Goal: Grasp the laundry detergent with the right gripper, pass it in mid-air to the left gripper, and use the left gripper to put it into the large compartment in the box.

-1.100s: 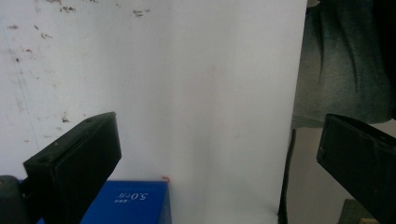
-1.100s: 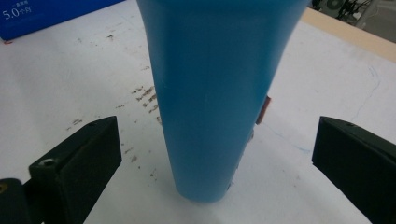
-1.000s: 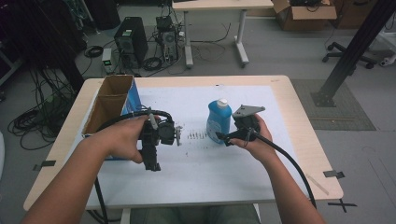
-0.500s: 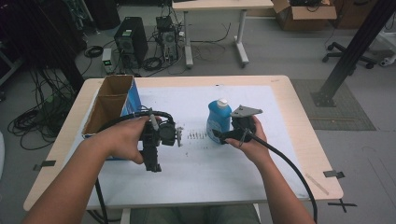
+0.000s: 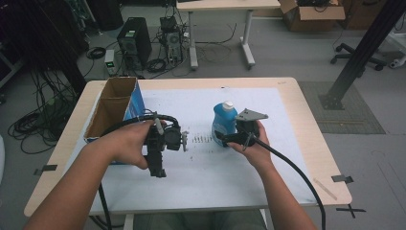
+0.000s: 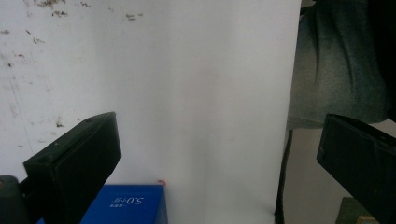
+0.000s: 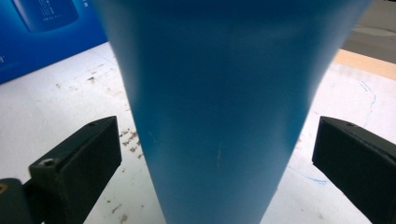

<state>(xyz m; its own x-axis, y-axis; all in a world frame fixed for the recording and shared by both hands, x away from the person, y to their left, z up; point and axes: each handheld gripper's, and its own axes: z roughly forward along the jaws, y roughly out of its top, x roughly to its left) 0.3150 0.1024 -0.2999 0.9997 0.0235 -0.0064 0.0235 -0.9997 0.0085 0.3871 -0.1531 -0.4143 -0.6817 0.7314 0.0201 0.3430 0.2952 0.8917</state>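
The blue bottle (image 5: 224,122) stands upright on the white sheet (image 5: 206,167) that covers the worktop (image 5: 306,124), its white cap (image 5: 228,104) uppermost and its long axis vertical. The right gripper (image 5: 230,136) is the nearer tool: it sits just beside the bottle on the person's side, aimed at the lower body. In the right gripper view the bottle (image 7: 219,107) lies directly ahead and between the fingers (image 7: 74,163), which are spread wide; a gap remains on each side, so neither pad touches the plastic. A grasp likely requires only closure, since the bottle already lies on the centre line.

The left gripper (image 5: 158,153) is held well apart from the bottle, beside the open cardboard box (image 5: 115,108). Its fingers (image 6: 74,163) are spread and grip nothing. The left gripper view looks down at bare sheet and one blue corner of the box (image 6: 126,205).
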